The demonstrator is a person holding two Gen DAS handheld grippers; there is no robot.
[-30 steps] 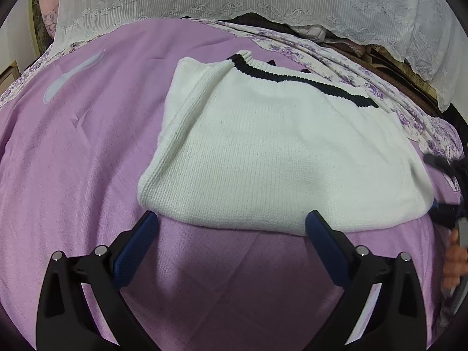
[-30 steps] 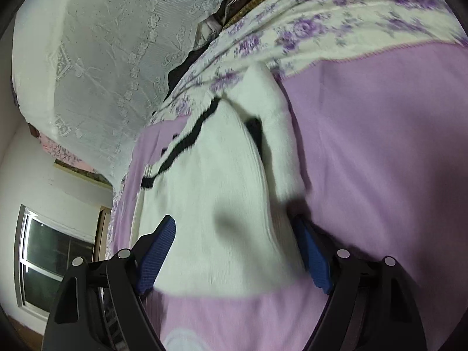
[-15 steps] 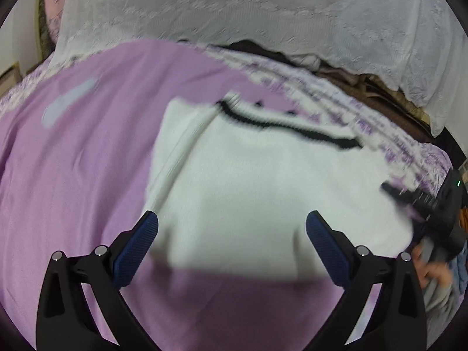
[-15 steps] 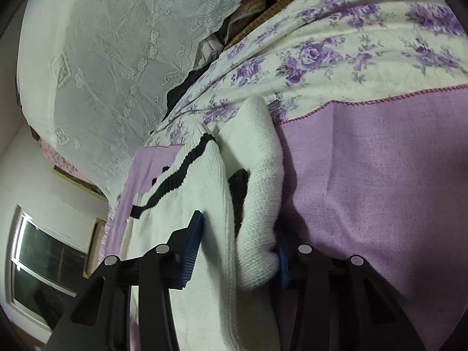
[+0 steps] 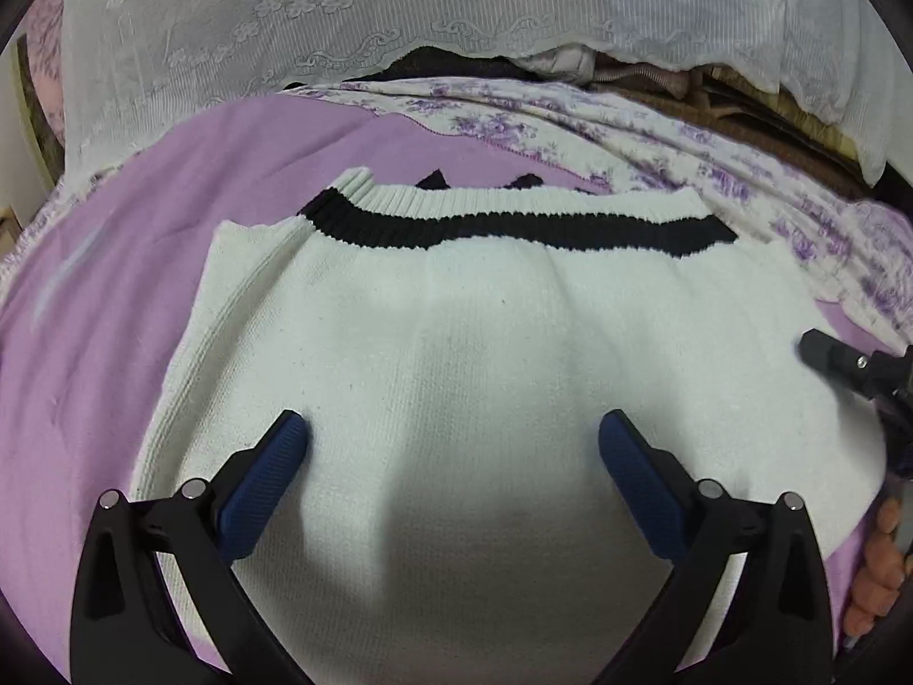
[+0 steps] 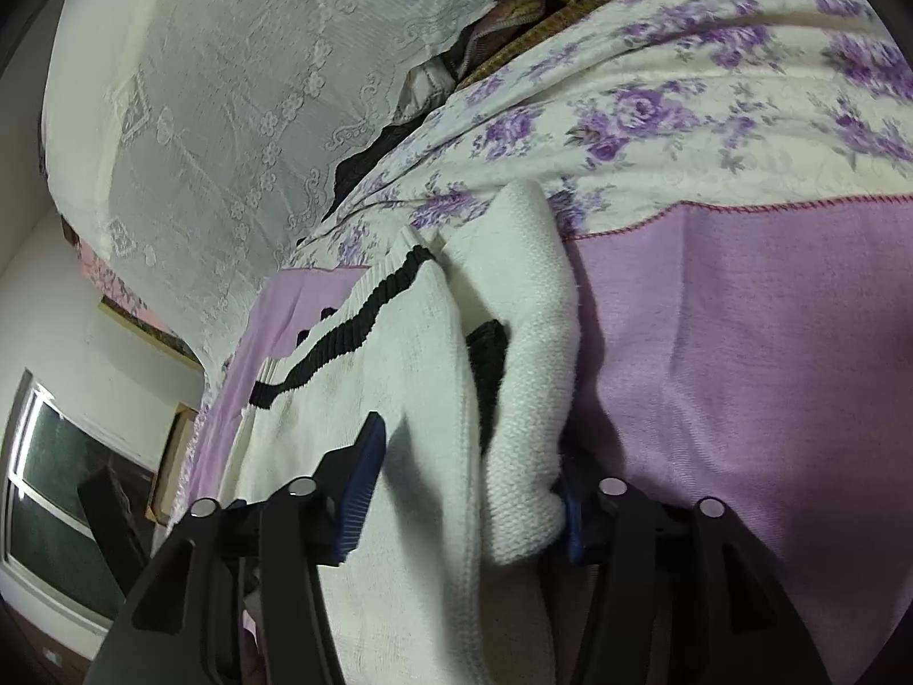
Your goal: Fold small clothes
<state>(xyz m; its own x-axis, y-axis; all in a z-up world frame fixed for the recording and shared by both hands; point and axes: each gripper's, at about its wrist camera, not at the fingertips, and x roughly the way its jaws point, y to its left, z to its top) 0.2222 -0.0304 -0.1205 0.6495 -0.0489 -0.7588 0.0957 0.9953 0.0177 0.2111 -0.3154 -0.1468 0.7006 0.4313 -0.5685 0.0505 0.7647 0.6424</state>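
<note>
With the left gripper (image 5: 451, 445) spread wide above the white knitted sweater with a black stripe (image 5: 485, 354), the right gripper (image 6: 468, 491), just reopening, loosely straddles its folded edge and should clamp squarely before lifting.

We are seeing only part of the white sweater (image 5: 485, 354): its near edge is running out under the bottom of the left view, and the black fingers of the left gripper (image 5: 453, 445) are covering its lower corners. The right gripper (image 5: 844, 362) is being cut off by that view's right edge, and only the fingertips of a hand (image 5: 876, 565) are peeking in below it. In the right view, folded knit is hiding most of the right-hand blue pad (image 6: 570, 519), so we are unable to tell whether it is pressing the cloth. Dark things (image 5: 456, 63) are lying half hidden under the lace cloth (image 5: 342, 28).
</note>
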